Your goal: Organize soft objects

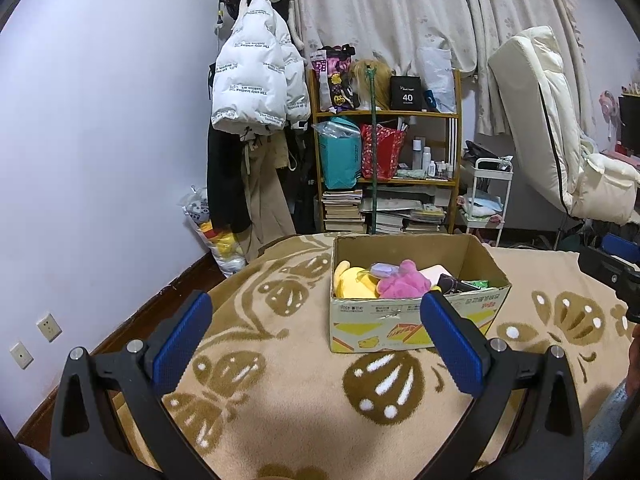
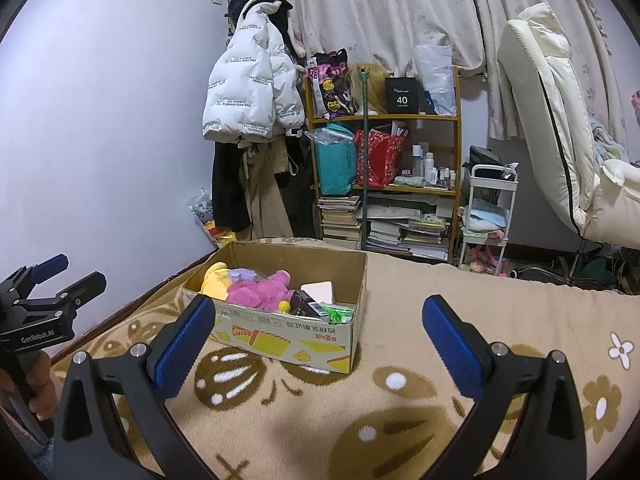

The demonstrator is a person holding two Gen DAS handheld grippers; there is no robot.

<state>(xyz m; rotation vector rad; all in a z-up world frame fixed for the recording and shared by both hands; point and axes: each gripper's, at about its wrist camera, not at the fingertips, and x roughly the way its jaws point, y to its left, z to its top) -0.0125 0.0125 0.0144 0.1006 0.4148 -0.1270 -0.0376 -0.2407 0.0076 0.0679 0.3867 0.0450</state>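
Left gripper (image 1: 316, 334) and right gripper (image 2: 318, 336): jaws spread wide, nothing held, poised over patterned blanket (image 1: 280, 380). Further on, cardboard box (image 1: 400, 320) resting on blanket; inside, pink plush (image 1: 400, 282) against yellow plush (image 1: 354, 280), mixed with small hard items. Plush likely light, squashy, non-slip: pinch at bulkiest fold. Beyond, cluttered shelf (image 1: 384, 160).

Both views are taken low over a beige butterfly-patterned blanket (image 1: 304, 368), facing an open cardboard box (image 1: 400, 320) nearby; the wooden bookshelf (image 2: 384, 116) behind is shared.
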